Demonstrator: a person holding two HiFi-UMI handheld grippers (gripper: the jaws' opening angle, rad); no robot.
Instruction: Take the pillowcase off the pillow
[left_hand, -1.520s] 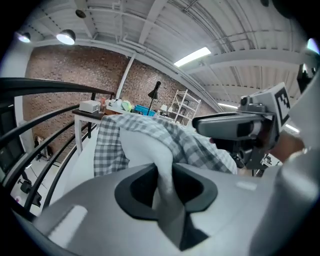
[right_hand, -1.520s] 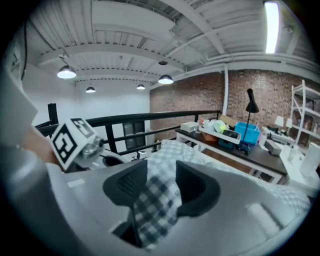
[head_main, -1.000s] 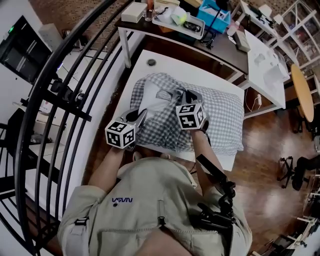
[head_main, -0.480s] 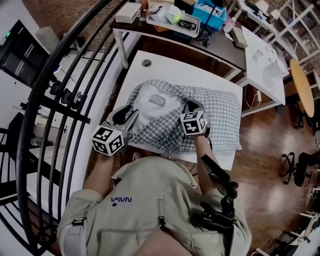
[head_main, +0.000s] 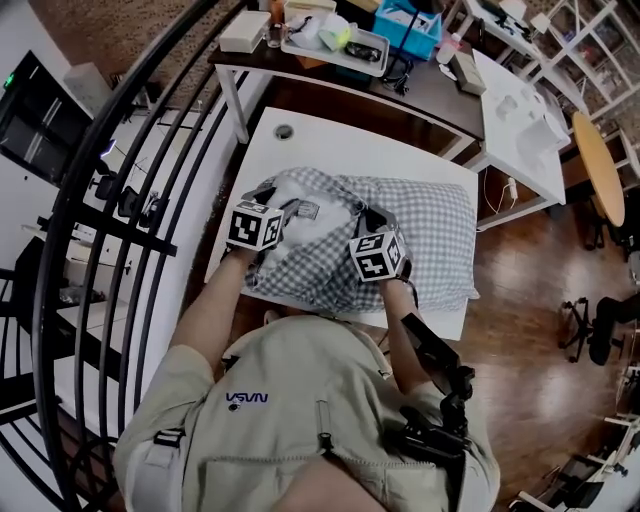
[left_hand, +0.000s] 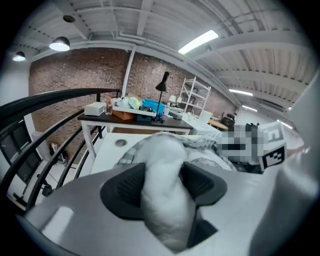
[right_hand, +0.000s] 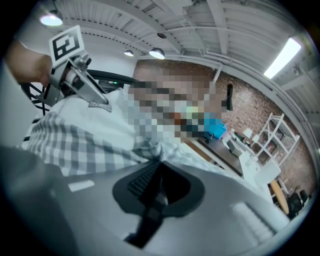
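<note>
A pillow in a grey checked pillowcase (head_main: 430, 230) lies on the white table (head_main: 350, 140). Its bare white end (head_main: 325, 225) sticks out at the left. My left gripper (head_main: 278, 212) is at that end. Its jaws have just been opening and now straddle the white pillow corner (left_hand: 162, 165), which fills the gap of the left gripper (left_hand: 162, 182). My right gripper (head_main: 372, 222) sits at the pillow's middle near edge. In its own view the right gripper (right_hand: 157, 182) is shut on a bunched fold of the pillowcase (right_hand: 75, 145).
A black curved railing (head_main: 110, 200) runs along the left. Behind the table stands a dark desk with a tray and a blue bin (head_main: 405, 20). More white tables (head_main: 515, 110) and a round wooden top (head_main: 600, 170) stand at the right.
My left gripper has swung from the pillow's near left edge up onto the bare white end, and its jaws have opened. The right gripper has kept its hold on the pillowcase.
</note>
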